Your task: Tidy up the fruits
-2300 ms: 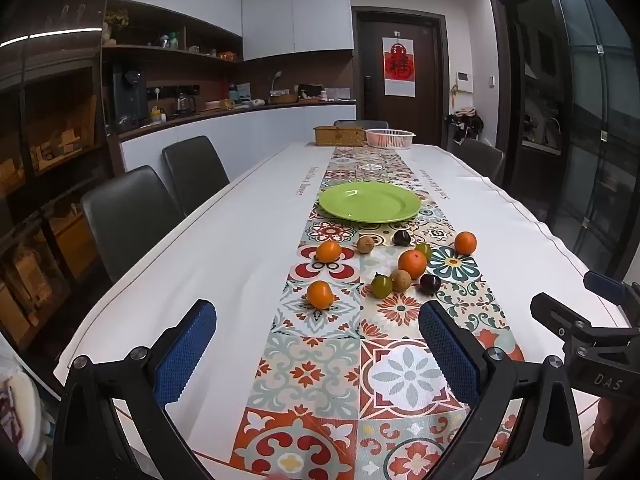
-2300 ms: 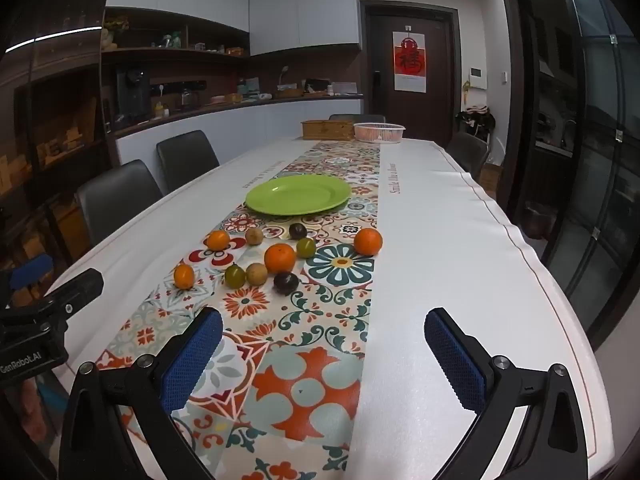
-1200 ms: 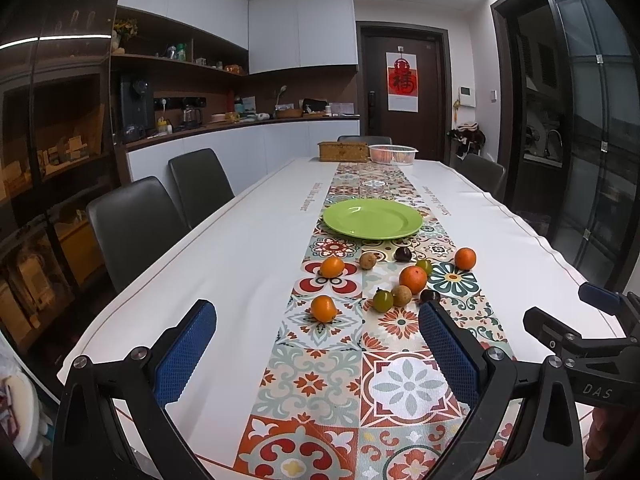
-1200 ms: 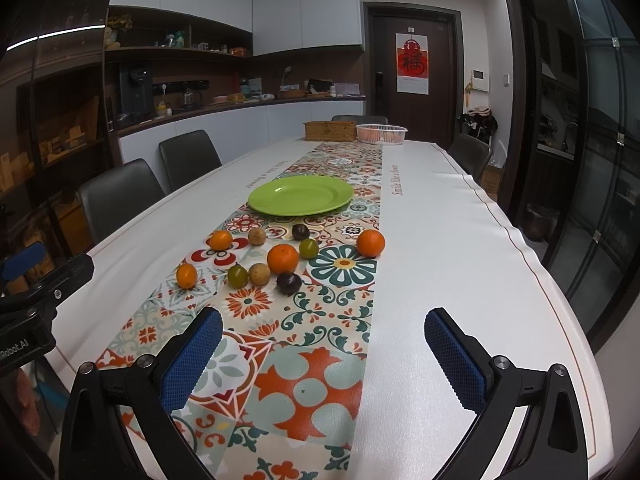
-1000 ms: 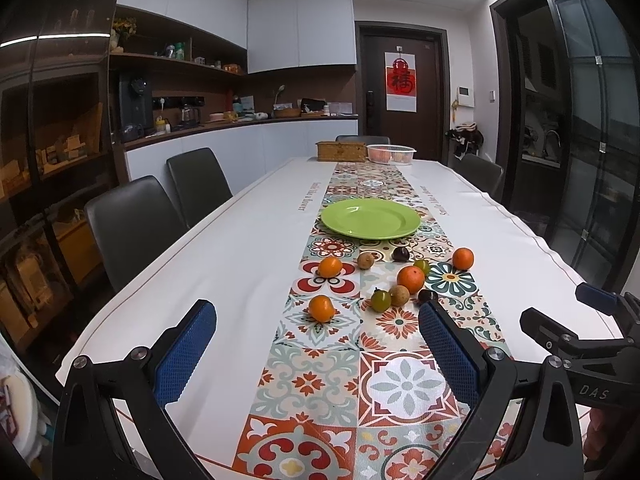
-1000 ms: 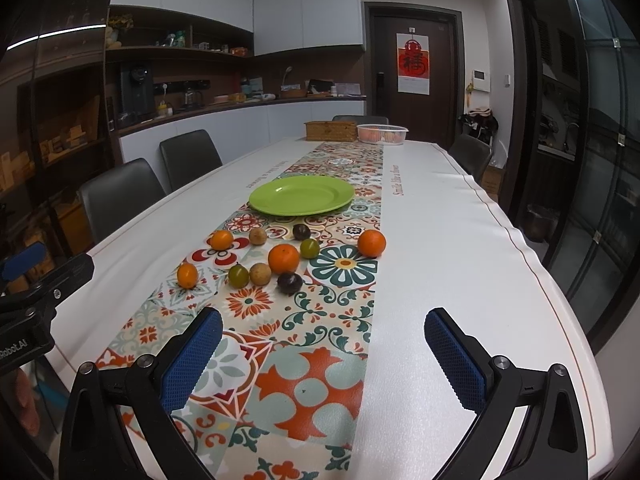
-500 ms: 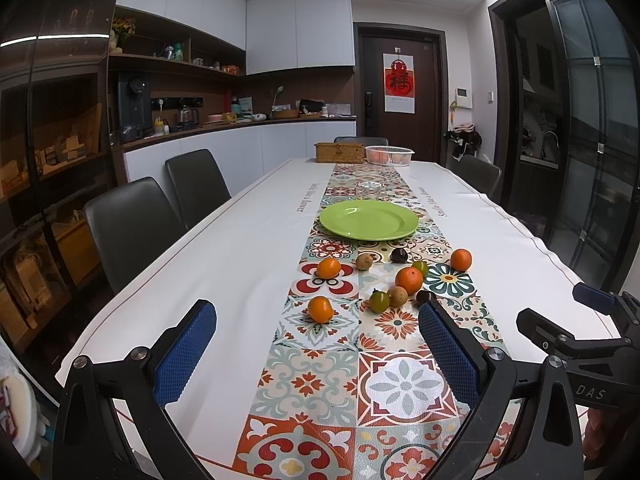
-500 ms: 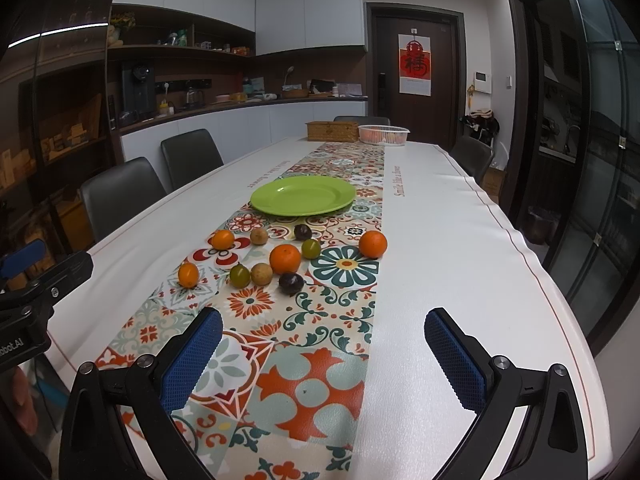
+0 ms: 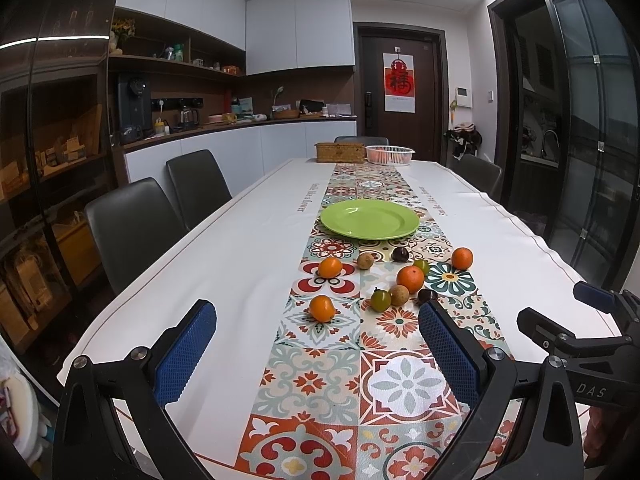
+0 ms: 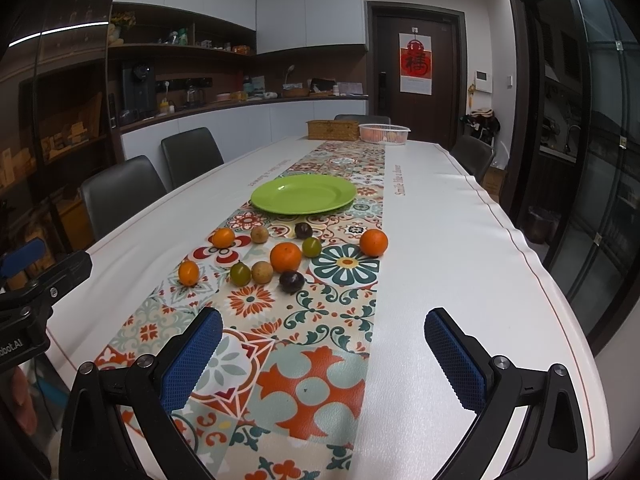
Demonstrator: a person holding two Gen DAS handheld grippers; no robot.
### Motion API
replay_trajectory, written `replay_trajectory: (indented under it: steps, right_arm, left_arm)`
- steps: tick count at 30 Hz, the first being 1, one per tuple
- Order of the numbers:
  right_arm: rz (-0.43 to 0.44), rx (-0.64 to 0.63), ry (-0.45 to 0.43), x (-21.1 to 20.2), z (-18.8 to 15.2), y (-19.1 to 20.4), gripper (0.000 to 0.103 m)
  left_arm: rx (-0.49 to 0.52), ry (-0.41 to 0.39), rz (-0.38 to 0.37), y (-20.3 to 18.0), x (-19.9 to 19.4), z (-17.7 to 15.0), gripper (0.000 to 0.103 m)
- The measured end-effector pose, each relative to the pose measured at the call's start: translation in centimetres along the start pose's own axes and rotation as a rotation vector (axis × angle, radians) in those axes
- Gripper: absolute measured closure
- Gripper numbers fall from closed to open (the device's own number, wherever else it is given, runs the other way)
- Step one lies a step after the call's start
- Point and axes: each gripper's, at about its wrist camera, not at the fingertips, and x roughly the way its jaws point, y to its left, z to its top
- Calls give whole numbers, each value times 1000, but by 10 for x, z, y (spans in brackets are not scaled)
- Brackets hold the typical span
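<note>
Several small fruits lie on the patterned table runner (image 9: 400, 384) in front of an empty green plate (image 9: 370, 219), also in the right wrist view (image 10: 303, 193). They include oranges (image 9: 410, 279) (image 10: 285, 257), green fruits (image 9: 380, 300) (image 10: 240, 273), tan fruits (image 9: 399, 294) and dark purple fruits (image 10: 291, 281). My left gripper (image 9: 316, 344) is open and empty, above the near end of the table, short of the fruits. My right gripper (image 10: 324, 350) is open and empty, to the right of it. Each gripper shows at the edge of the other's view.
A wicker box (image 9: 340, 152) and a white basket (image 9: 390, 155) stand at the far end of the long white table (image 10: 460, 248). Dark chairs (image 9: 132, 224) line the left side, one (image 10: 472, 156) stands at the far right. A glass door is on the right.
Both grippers have drifted slightly; the fruits and the plate sit a little higher and further off in both views. Both grippers stay open, and nothing on the table has moved.
</note>
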Motion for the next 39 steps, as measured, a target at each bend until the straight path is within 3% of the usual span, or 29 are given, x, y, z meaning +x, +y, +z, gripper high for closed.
replay_trajectory:
  steps: [25,39]
  right_arm:
    - [3,-15,37,12,-5,7,1]
    - [17,-52,110,53,1,16,1]
  left_arm:
    - [3,21,-4,-1,2,-6,0]
    - [36,93,-26,12,47,-1,8]
